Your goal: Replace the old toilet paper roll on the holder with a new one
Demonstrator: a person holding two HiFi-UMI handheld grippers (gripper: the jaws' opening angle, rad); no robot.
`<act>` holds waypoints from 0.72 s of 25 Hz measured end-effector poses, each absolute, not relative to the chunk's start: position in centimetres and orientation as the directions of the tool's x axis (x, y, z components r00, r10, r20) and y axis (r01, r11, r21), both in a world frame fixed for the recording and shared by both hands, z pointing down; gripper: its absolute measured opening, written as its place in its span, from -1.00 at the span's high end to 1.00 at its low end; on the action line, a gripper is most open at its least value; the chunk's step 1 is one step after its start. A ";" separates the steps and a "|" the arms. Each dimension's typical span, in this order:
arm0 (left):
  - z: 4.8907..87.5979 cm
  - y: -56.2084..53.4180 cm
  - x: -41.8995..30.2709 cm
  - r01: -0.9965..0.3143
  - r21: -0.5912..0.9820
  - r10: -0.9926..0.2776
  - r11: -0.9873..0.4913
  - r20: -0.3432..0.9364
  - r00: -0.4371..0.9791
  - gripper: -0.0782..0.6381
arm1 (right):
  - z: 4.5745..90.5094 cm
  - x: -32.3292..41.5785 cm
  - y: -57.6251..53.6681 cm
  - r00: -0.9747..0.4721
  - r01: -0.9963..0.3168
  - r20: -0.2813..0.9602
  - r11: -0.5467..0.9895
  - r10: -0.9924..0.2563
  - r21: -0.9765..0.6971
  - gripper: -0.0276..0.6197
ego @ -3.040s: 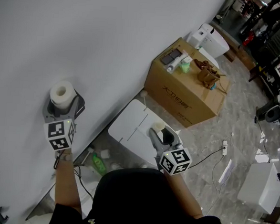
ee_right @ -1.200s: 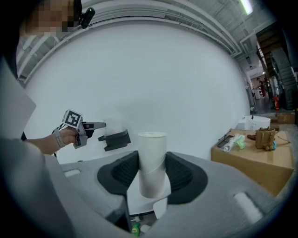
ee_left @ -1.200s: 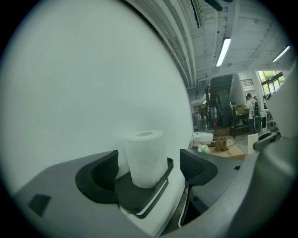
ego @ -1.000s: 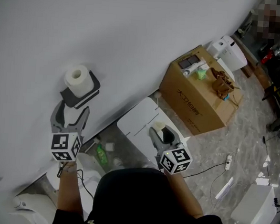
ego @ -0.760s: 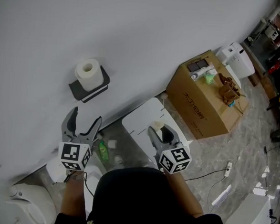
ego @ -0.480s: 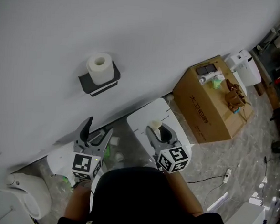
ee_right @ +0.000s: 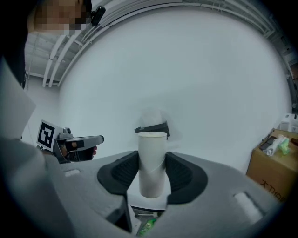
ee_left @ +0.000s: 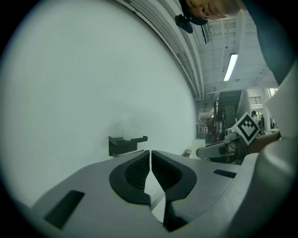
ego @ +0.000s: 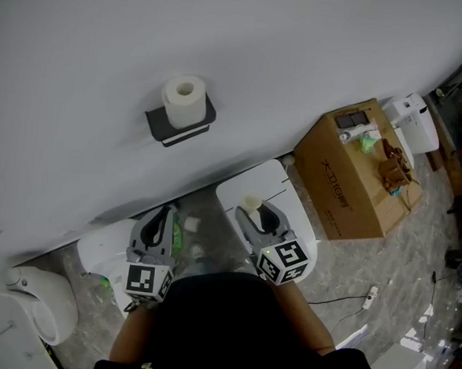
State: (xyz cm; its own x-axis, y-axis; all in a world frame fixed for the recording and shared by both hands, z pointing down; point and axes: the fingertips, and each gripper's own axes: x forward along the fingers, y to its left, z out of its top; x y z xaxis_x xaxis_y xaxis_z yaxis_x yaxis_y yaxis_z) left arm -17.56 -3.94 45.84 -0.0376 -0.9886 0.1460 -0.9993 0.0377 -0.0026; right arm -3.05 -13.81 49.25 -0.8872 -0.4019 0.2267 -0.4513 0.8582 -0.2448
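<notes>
A fresh white toilet paper roll (ego: 183,96) stands on end on the black wall holder (ego: 184,127). My left gripper (ego: 159,228) hangs well below it, near the floor units, shut with nothing between its pads (ee_left: 139,168). In the left gripper view the holder (ee_left: 126,143) shows just past the left gripper (ee_left: 150,157). My right gripper (ego: 258,215) is shut on the old cream cardboard tube (ego: 251,204), held upright. In the right gripper view the tube (ee_right: 152,153) fills the right gripper (ee_right: 152,168), and the holder (ee_right: 152,128) lies behind it.
A brown cardboard box (ego: 350,176) with small items on top stands at the right by the wall. White flat-topped units (ego: 282,193) sit on the floor under the grippers. A green bottle (ego: 178,225) lies between them. A rounded white fixture (ego: 41,304) is at the lower left.
My left gripper let go of the new roll on the holder, drew back and down from the wall, and closed its jaws. The right gripper keeps the old tube.
</notes>
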 end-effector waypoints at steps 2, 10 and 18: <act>46.2 -3.4 -18.0 -0.999 0.009 -0.988 0.052 0.147 -0.051 0.74 | 49.1 -3.4 -13.4 -0.892 -0.441 0.224 0.866 -0.393 -0.238 0.37; 47.0 -4.1 -17.5 -1.000 0.009 -0.983 0.013 0.184 -0.011 0.75 | 48.6 -3.5 -13.2 -0.902 -0.418 0.209 0.885 -0.378 -0.207 0.37; 46.9 -4.8 -17.1 -1.000 0.006 -0.986 -0.024 0.167 0.024 0.75 | 48.1 -3.4 -13.2 -0.899 -0.426 0.192 0.886 -0.393 -0.183 0.37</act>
State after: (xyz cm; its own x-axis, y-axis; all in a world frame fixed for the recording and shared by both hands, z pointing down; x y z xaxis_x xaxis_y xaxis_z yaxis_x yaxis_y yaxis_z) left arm -17.09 -4.77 46.90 0.0242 -0.9856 0.1674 -0.9997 -0.0235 0.0060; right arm -3.35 -13.15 48.14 -0.8994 -0.3928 0.1916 -0.4260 0.8860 -0.1831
